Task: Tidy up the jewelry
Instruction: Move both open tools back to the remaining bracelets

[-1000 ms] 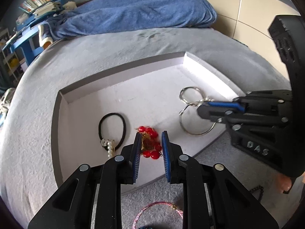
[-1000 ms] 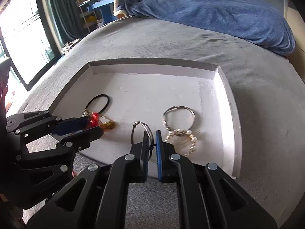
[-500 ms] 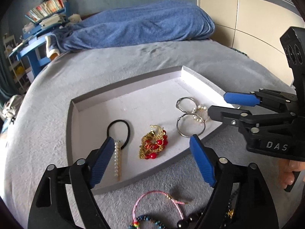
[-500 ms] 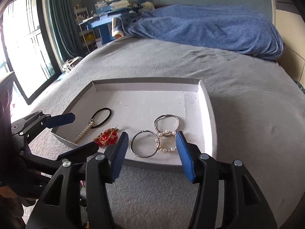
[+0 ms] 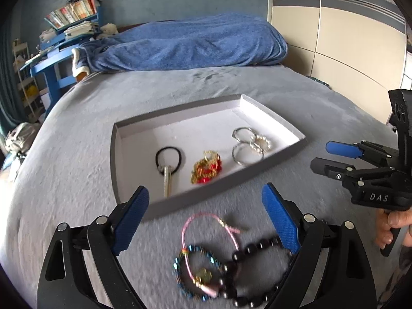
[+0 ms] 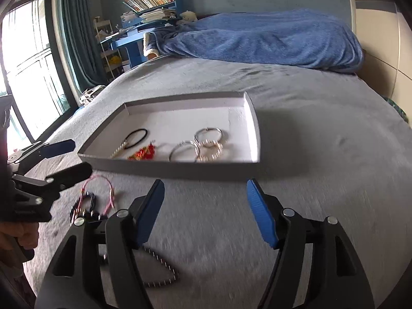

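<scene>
A shallow white tray (image 5: 275,154) (image 6: 253,134) lies on the grey bed. In it are a black hair tie with a pearl clip (image 5: 168,158) (image 6: 136,135), a red-and-gold piece (image 5: 207,167) (image 6: 143,152), silver rings (image 5: 244,145) (image 6: 184,149) and a pearl bracelet (image 5: 261,143) (image 6: 211,149). On the bed in front of the tray lie a pink cord bracelet (image 5: 206,229) (image 6: 100,190), a blue bead bracelet (image 5: 195,273) and a black bead bracelet (image 5: 255,270). My left gripper (image 5: 206,221) is open and empty above them. My right gripper (image 6: 206,211) is open and empty; a dark chain (image 6: 161,270) lies under it.
A blue blanket (image 5: 190,43) (image 6: 260,38) is heaped at the far end of the bed. A blue desk with books (image 5: 64,38) and a window (image 6: 28,69) are on the left. A cream wardrobe (image 5: 347,33) stands on the right.
Both grippers opened, letting go of the red-and-gold piece and a silver ring in the tray, then pulled back and up off the tray to the bed in front of it.
</scene>
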Motion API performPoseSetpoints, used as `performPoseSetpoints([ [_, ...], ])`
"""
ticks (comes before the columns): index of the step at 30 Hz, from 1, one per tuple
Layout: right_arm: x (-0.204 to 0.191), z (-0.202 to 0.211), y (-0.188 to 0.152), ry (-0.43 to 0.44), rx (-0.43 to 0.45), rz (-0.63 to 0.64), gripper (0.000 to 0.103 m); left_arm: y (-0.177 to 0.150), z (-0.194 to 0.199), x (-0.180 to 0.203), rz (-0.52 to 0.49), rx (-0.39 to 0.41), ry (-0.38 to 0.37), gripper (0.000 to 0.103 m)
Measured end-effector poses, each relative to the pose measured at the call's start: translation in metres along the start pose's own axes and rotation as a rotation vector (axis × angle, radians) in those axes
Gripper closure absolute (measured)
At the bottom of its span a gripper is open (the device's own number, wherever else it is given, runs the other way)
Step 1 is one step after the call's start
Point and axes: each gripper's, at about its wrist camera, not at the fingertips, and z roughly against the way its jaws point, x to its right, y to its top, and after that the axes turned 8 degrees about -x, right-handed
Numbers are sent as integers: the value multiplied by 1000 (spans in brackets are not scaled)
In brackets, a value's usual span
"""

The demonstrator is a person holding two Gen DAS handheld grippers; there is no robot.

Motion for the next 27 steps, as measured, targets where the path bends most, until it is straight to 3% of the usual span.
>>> performPoseSetpoints([
  [12, 6, 28, -60, -36, -10, -47, 31, -51, 22, -1, 28, 2, -36, 14],
  [27, -16, 33, -87, -44, -43, 9, 28, -83, 28, 8, 19, -20, -44, 14],
])
